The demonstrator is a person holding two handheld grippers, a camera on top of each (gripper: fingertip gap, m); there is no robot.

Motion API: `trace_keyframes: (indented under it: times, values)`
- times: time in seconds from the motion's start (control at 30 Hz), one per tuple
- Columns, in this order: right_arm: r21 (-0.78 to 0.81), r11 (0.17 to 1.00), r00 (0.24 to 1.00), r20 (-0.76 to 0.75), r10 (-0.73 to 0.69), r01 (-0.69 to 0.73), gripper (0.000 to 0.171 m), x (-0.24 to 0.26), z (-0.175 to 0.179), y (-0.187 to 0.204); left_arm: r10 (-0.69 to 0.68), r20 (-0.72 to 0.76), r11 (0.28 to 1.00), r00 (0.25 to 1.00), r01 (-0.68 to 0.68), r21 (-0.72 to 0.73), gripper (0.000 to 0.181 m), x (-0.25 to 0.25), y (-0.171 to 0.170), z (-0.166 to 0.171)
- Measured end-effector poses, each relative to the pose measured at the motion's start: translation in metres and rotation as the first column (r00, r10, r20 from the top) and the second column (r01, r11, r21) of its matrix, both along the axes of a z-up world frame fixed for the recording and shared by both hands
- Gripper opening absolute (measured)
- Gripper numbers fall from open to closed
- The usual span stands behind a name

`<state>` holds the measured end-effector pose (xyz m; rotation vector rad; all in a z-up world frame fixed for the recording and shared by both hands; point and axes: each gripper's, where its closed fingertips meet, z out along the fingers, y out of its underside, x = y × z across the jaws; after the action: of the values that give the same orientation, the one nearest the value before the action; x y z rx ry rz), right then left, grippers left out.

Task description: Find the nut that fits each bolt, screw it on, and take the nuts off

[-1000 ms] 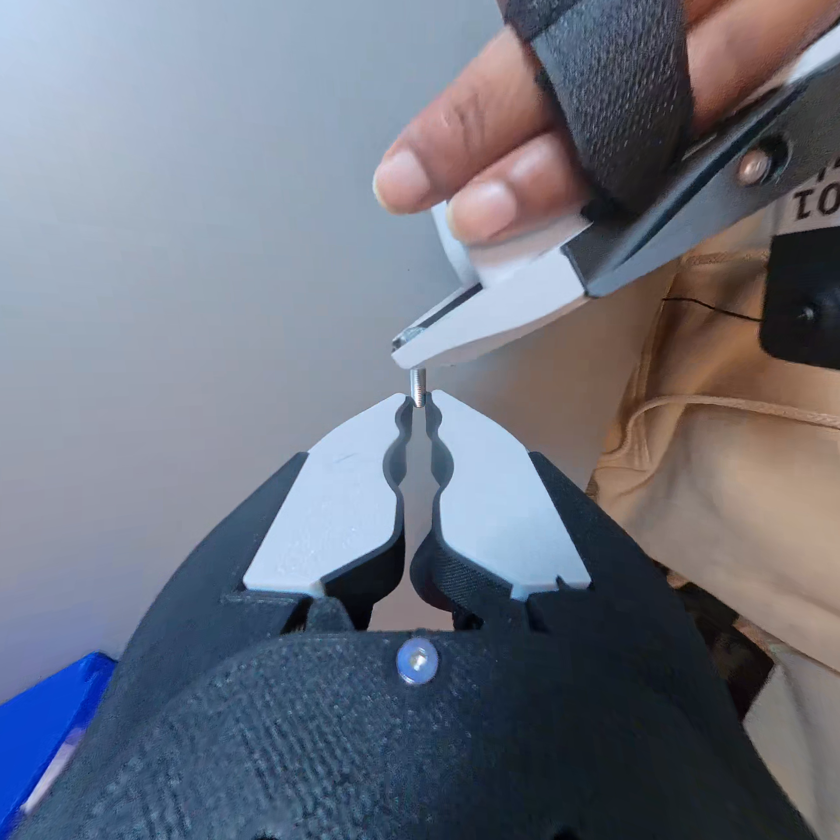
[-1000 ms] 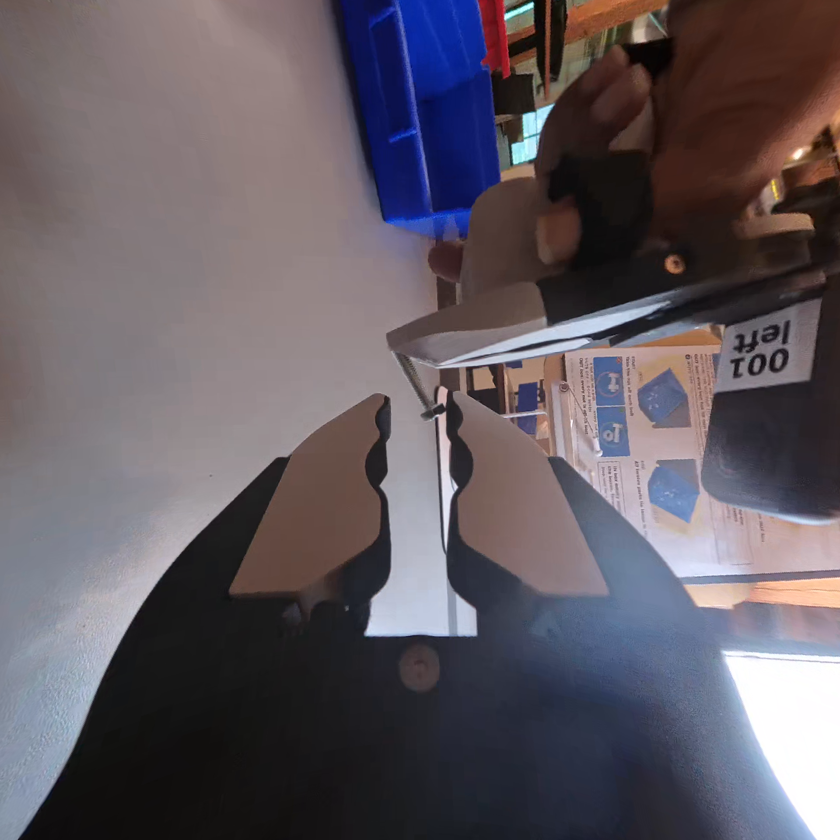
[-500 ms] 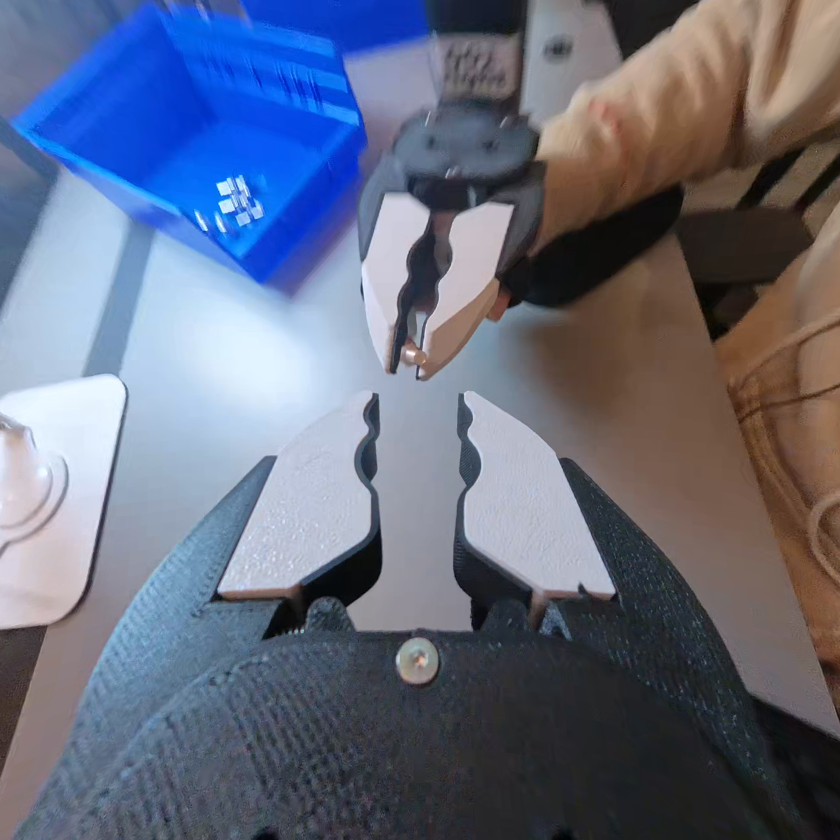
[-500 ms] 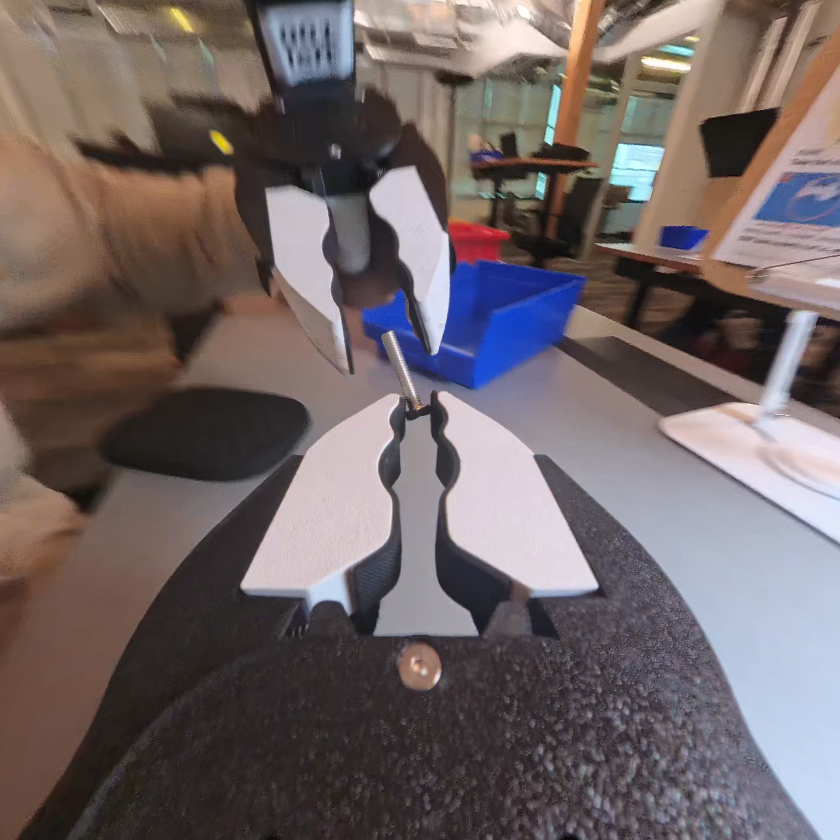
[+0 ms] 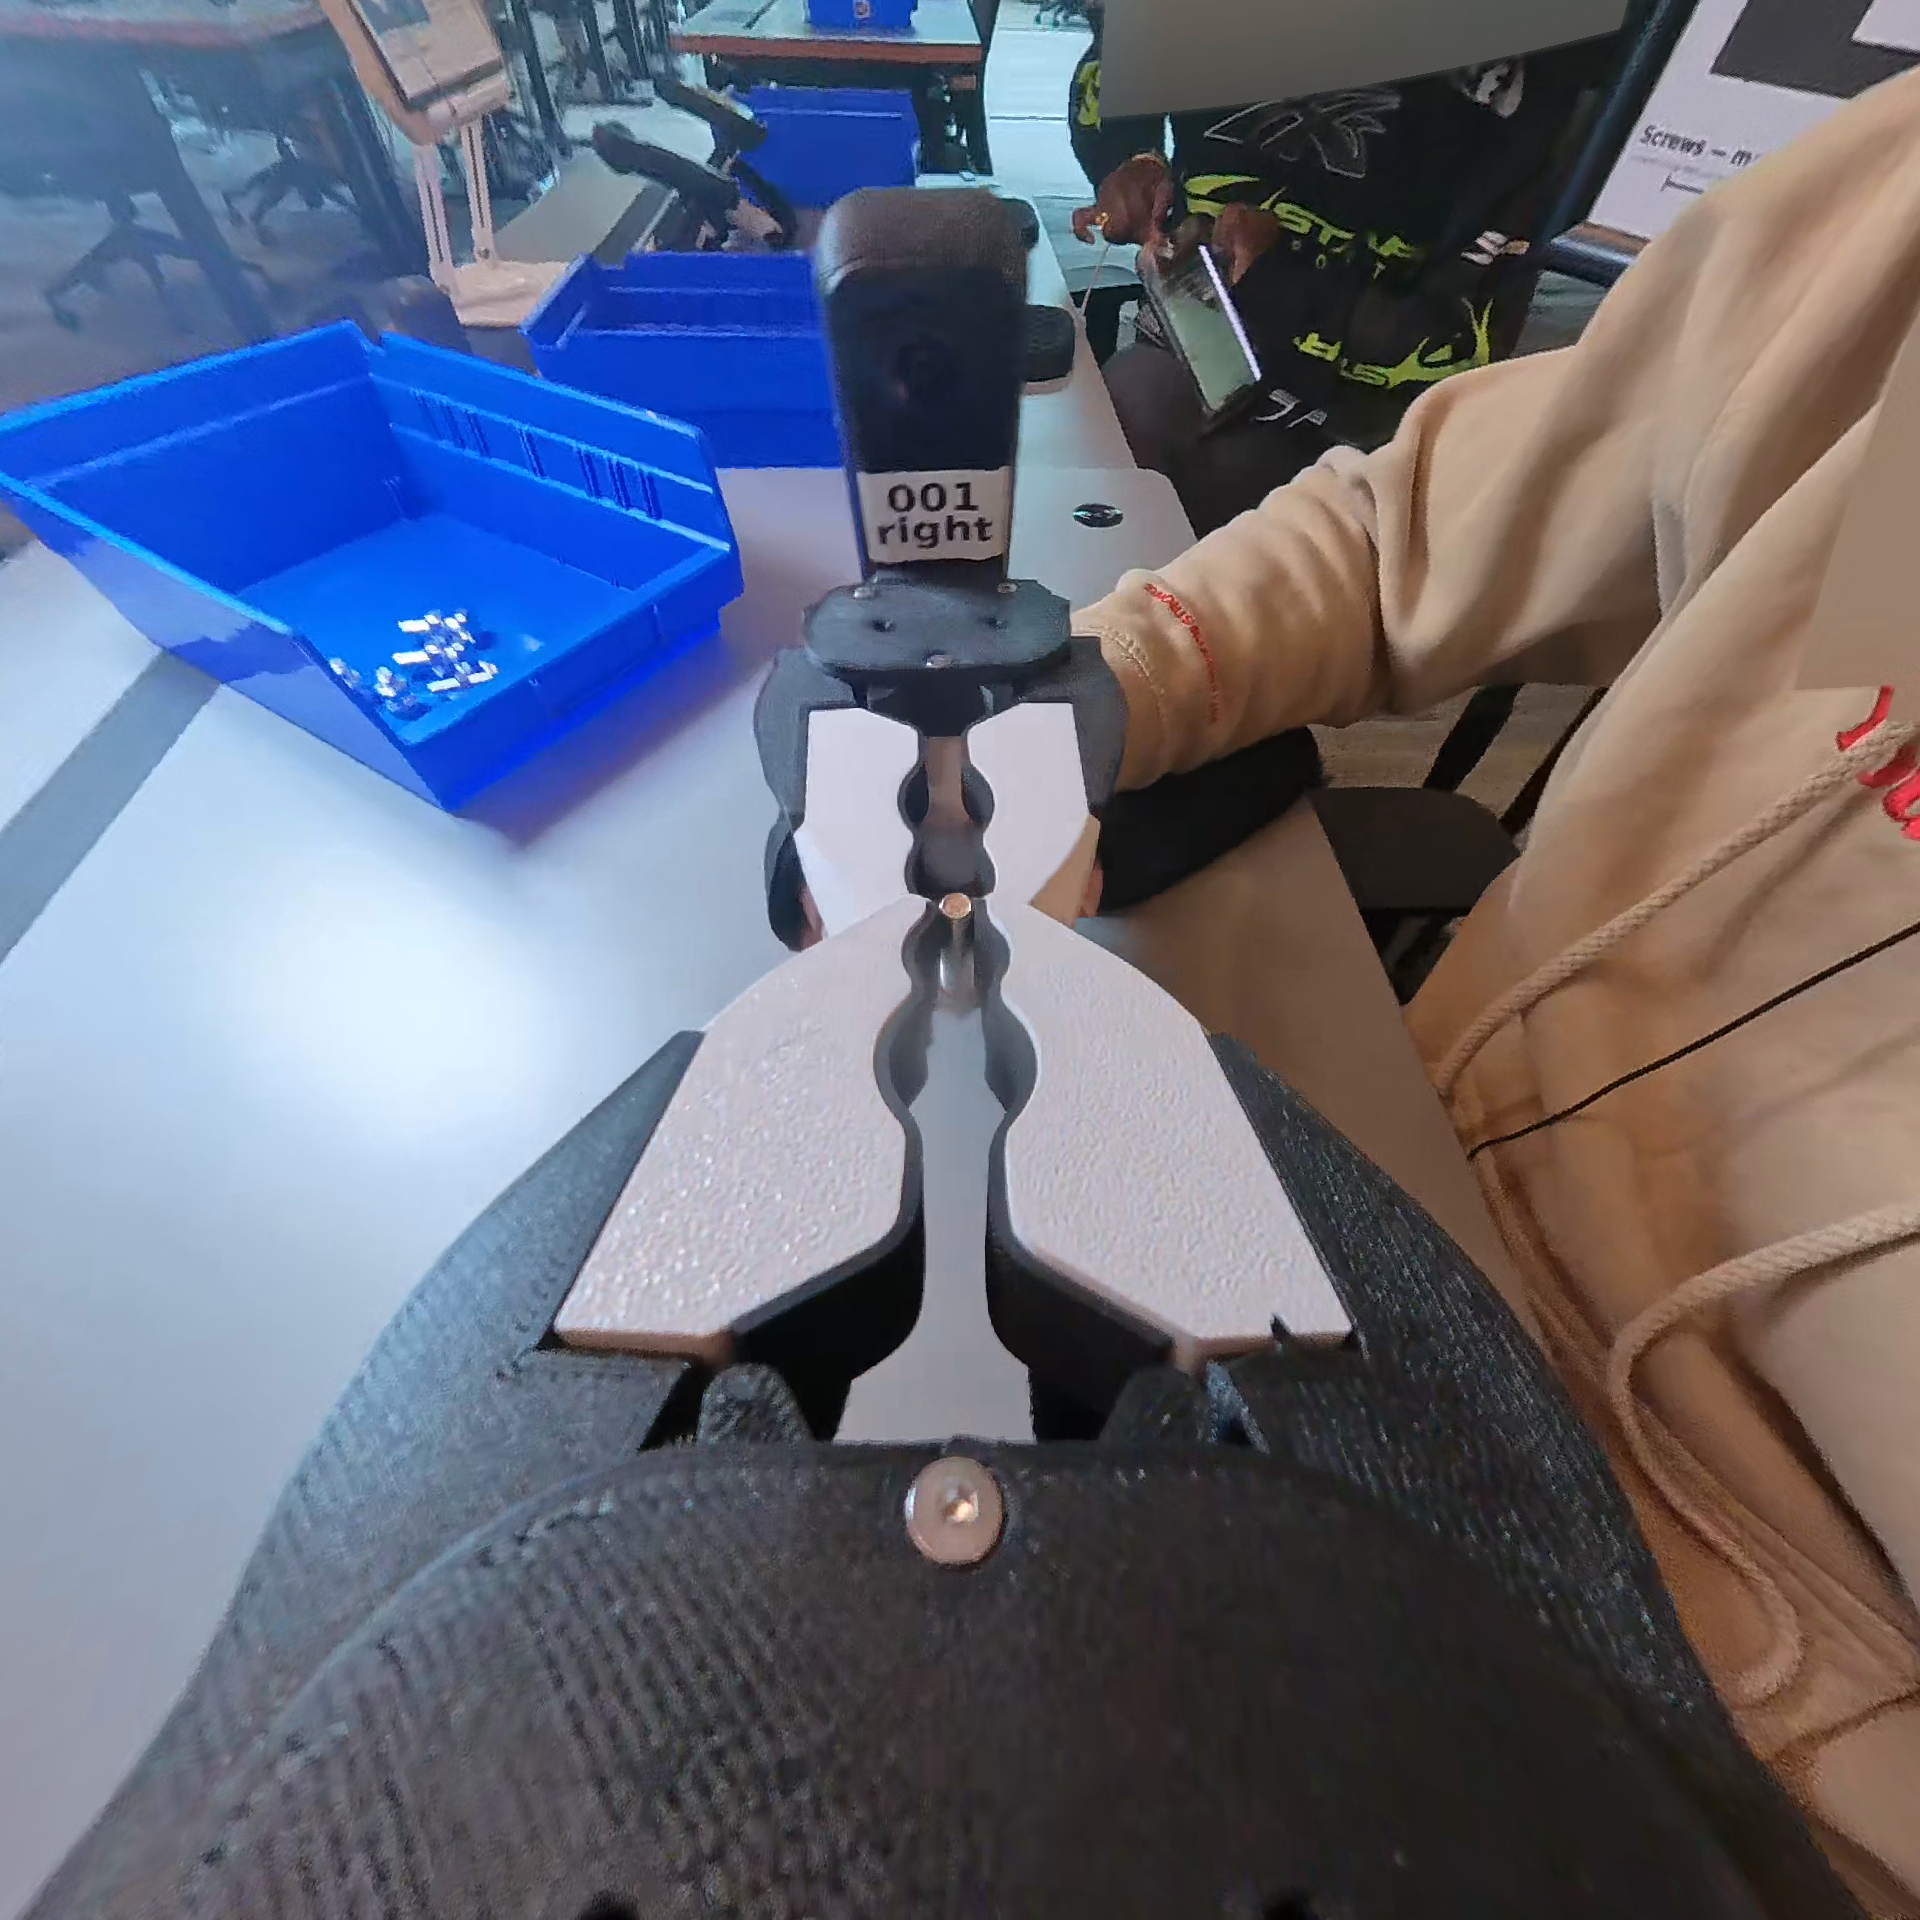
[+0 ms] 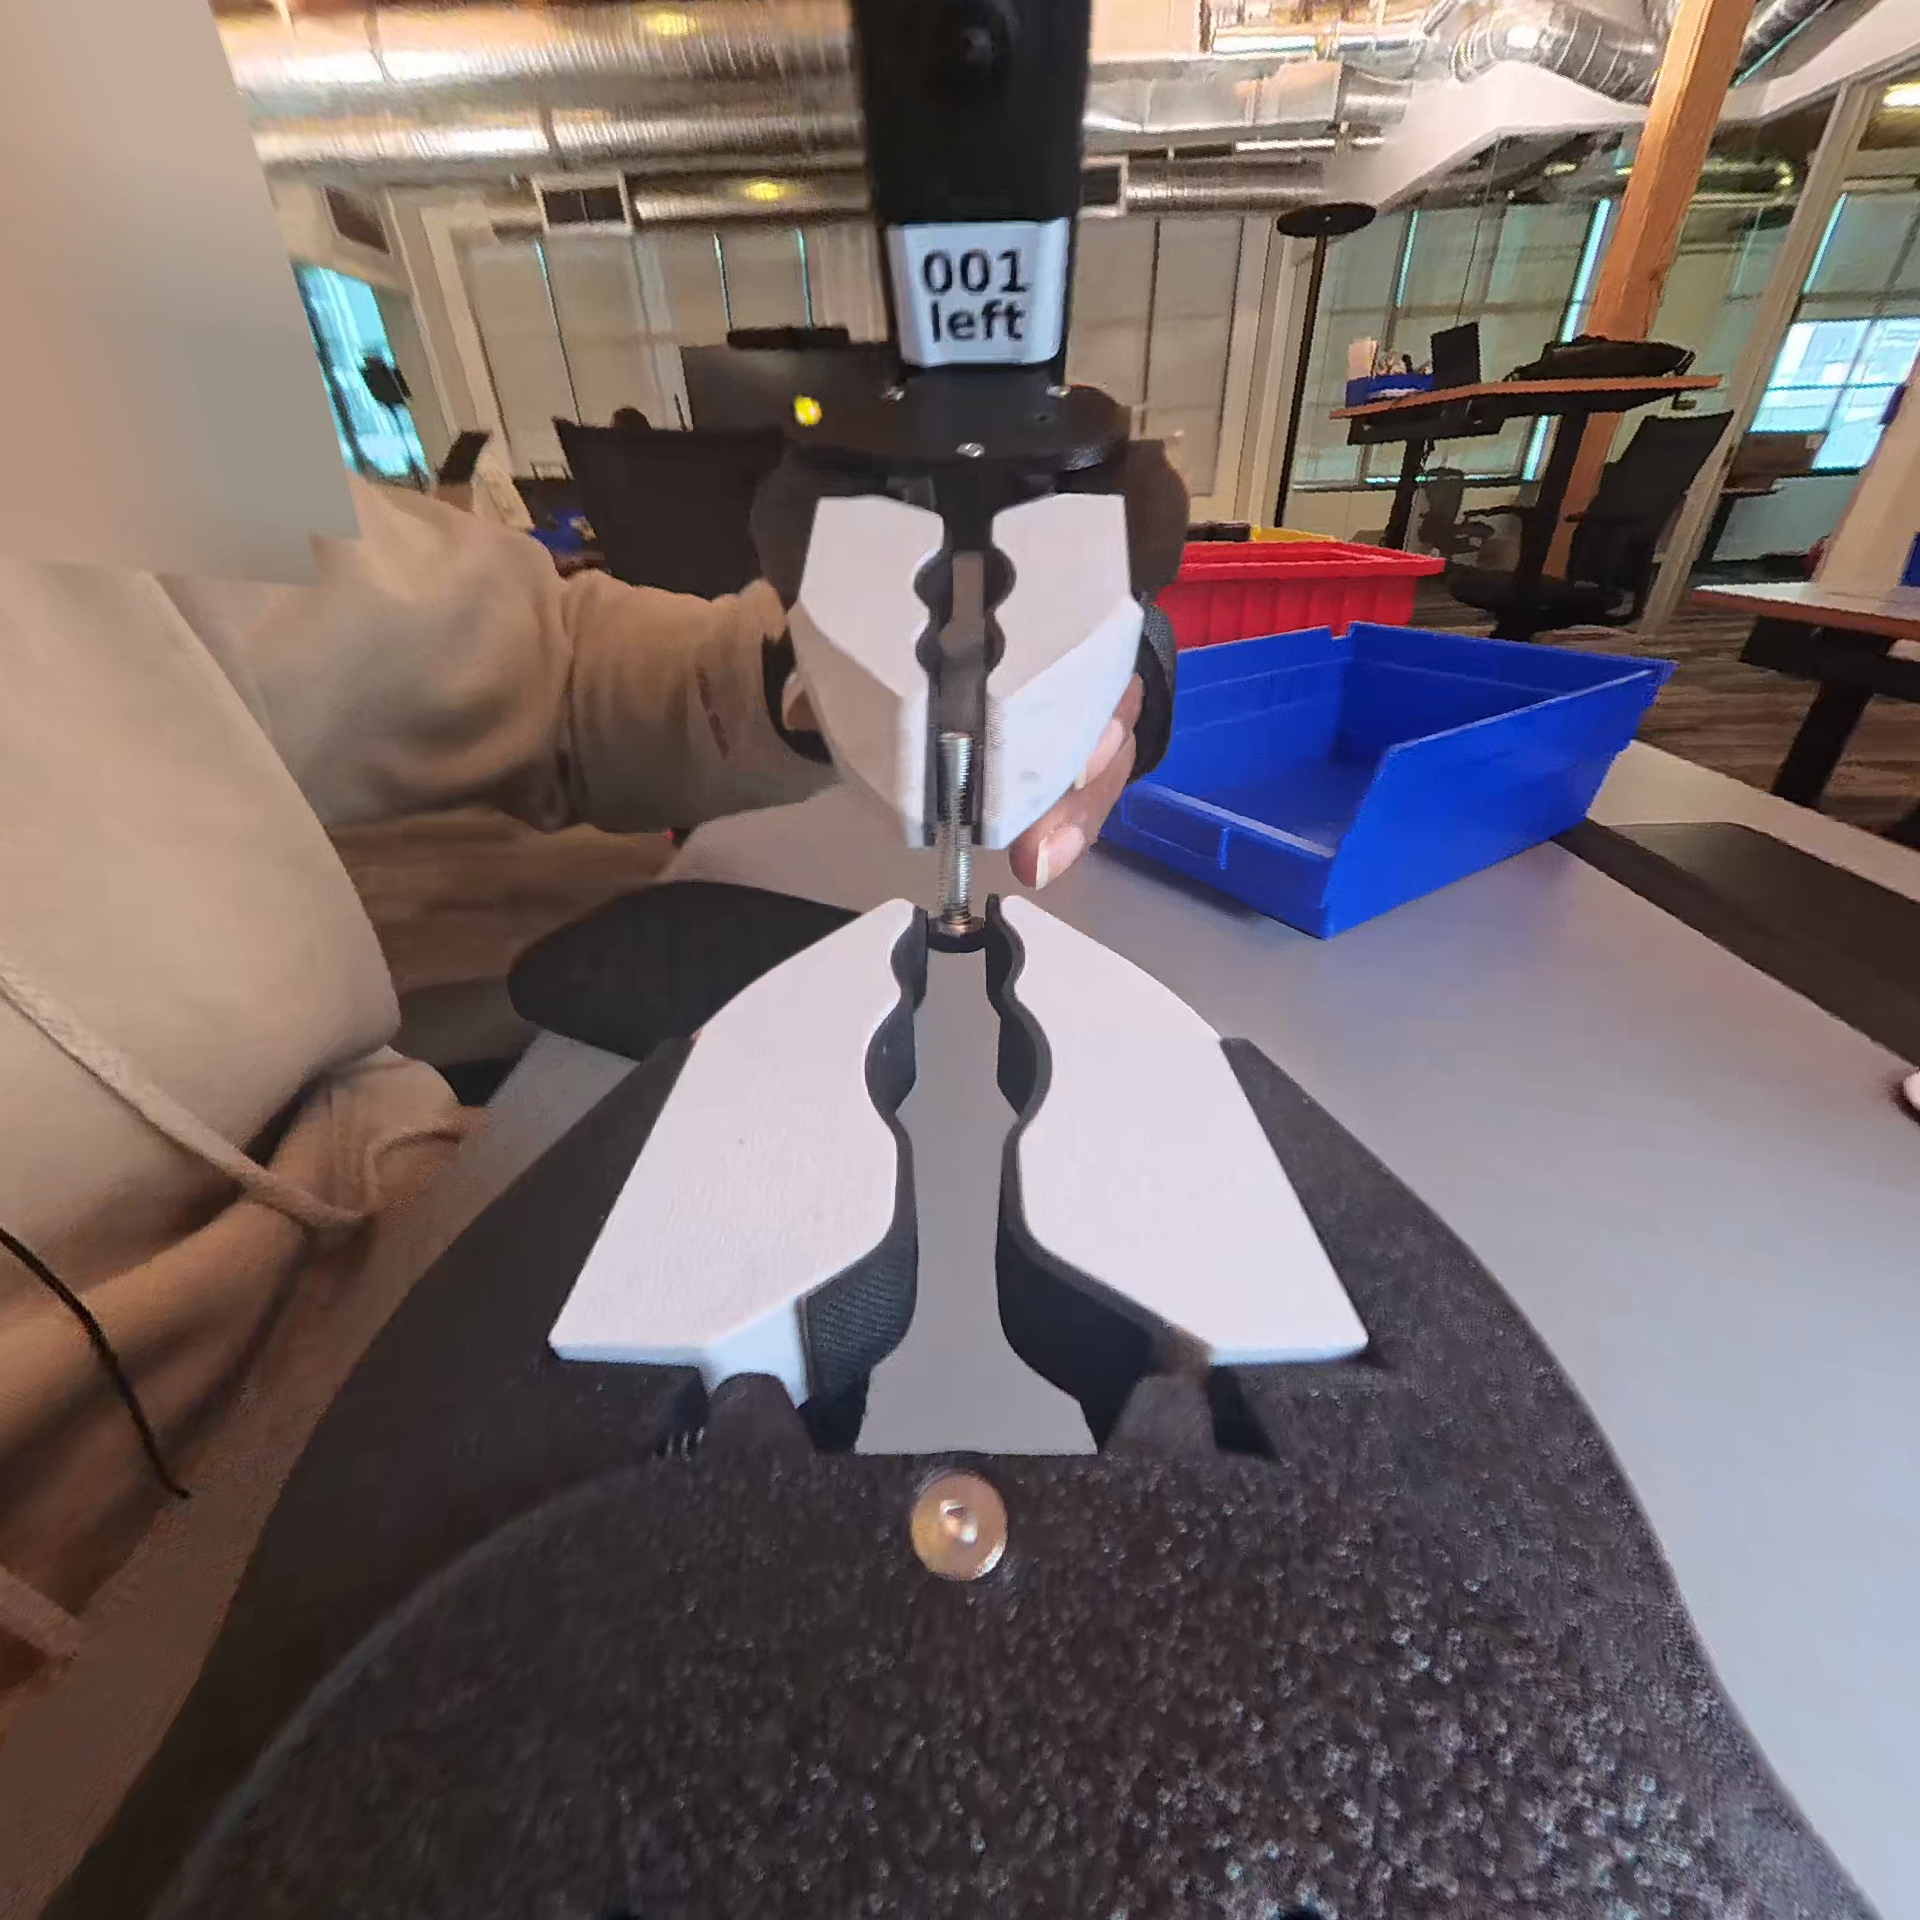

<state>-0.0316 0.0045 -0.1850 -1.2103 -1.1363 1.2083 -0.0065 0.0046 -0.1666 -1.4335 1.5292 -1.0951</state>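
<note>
Between the two sets of fingertips: bolt (image 6: 958, 821), held in the air above the grey table (image 5: 260, 1039), touching nothing else.
Bolt axis: in line with the fingers of both grippers, running straight from one wrist camera toward the other.
Left gripper (image 5: 954, 940): clenched on the threaded shank, most of which lies in the channel between its fingers; a short threaded length sticks out past the tips.
Right gripper (image 6: 961, 920): tips pinched on the bolt's far end, around a small dark piece seated there; nut or bolt head, cannot tell.
Facing: nose to nose, tips near but apart, with only the exposed thread bridging the gap.
Nearer hand: neither; both already on the bolt, one at each end.
Step in hand (judged): twisting one end against the other about the shared axis; whether on or off the thread, not readable from these views.
Next move calls for: rotation kept strictly about the bolt's length, with no sideways pull.
Risk: any tilt between the two grips likely to bind the thread or lever the bolt out of a pinch.
Spare nuts (image 5: 431, 660): a loose silvery cluster on the floor of the blue bin (image 5: 623, 488), well apart, ahead and to the left of the left gripper.
</note>
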Motion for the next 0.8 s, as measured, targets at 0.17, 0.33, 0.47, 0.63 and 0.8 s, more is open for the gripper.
trace_keyframes:
  times: [0.17, 0.33, 0.47, 0.63, 0.8]
  values:
    - [0.073, 0.996, 0.997, 0.056, -0.062, 0.058, 0.011, -0.001, -0.006, 0.003, 0.017, -0.021, 0.997, 1.0, -0.018, -0.069, 0.006, 0.001, 0.005, -0.004]
    - [0.053, 0.998, 0.998, 0.053, -0.042, 0.04, 0.011, 0.0, -0.006, 0.002, -0.013, -0.024, 0.999, 1.0, 0.011, -0.05, 0.006, 0.002, 0.002, -0.004]
    - [0.021, 1.0, 0.999, 0.049, -0.006, 0.005, 0.01, 0.0, -0.005, -0.002, -0.053, -0.019, 0.998, 0.998, 0.053, -0.023, 0.005, 0.001, -0.002, -0.003]
    - [-0.008, 1.0, 1.0, 0.017, -0.024, 0.024, 0.01, 0.002, -0.001, 0.002, -0.01, 0.04, 0.999, 0.999, 0.009, 0.042, 0.01, 0.0, 0.003, 0.003]
    - [-0.006, 0.99, 0.989, 0.038, -0.144, 0.144, 0.01, 0.015, -0.003, 0.026, 0.216, 0.01, 0.964, 0.976, -0.215, 0.156, 0.036, -0.05, 0.057, 0.034]
